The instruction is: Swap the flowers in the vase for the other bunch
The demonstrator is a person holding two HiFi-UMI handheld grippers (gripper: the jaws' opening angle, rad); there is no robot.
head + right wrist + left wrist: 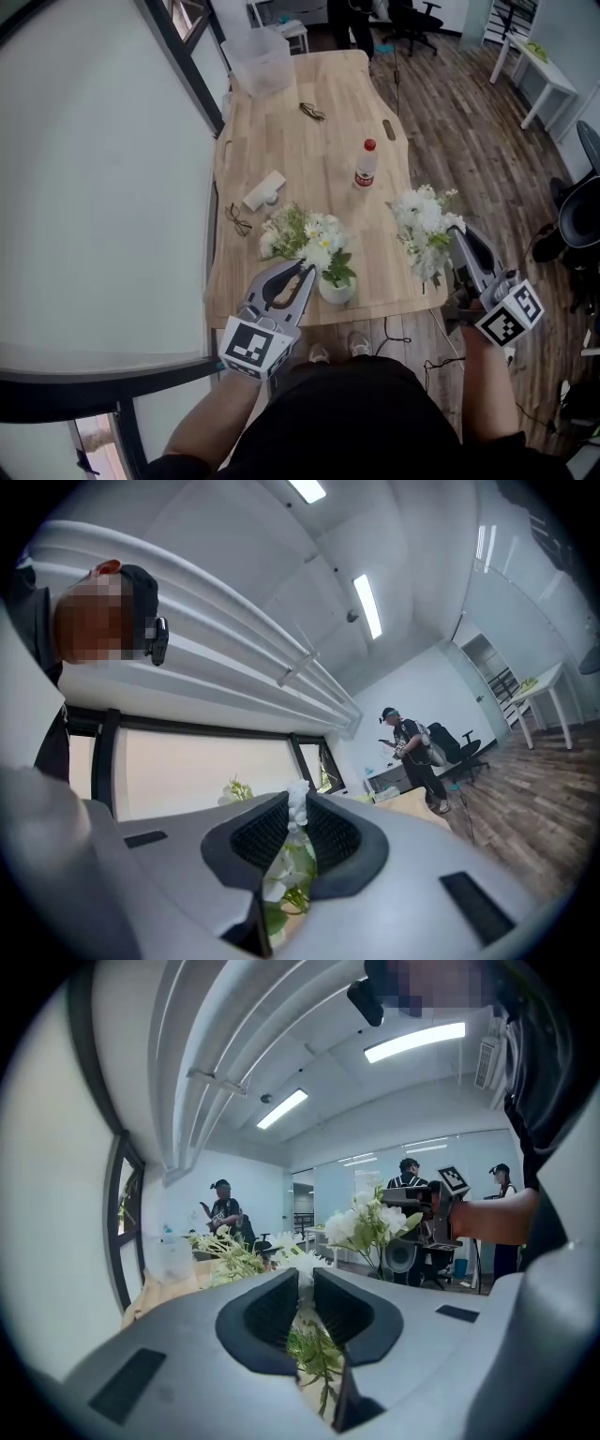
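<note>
A small white vase (338, 291) stands near the front edge of the wooden table (309, 150). A bunch of white and green flowers (305, 236) rises from it. My left gripper (301, 271) reaches in from the front, shut on that bunch's stems (315, 1349) just above the vase. To the right, my right gripper (460, 234) holds the other white bunch (424, 221) in the air over the table's right edge. Its jaws are shut on the stems (281, 874). In the left gripper view that other bunch (368, 1225) shows at the right, with the right gripper (439, 1206) behind it.
A red-capped bottle (366, 165) stands mid-table. Glasses (237, 220) and a white block (264, 190) lie at the left, a clear plastic box (259, 61) at the far end. A window frame (202, 84) borders the table's left side. People stand in the background.
</note>
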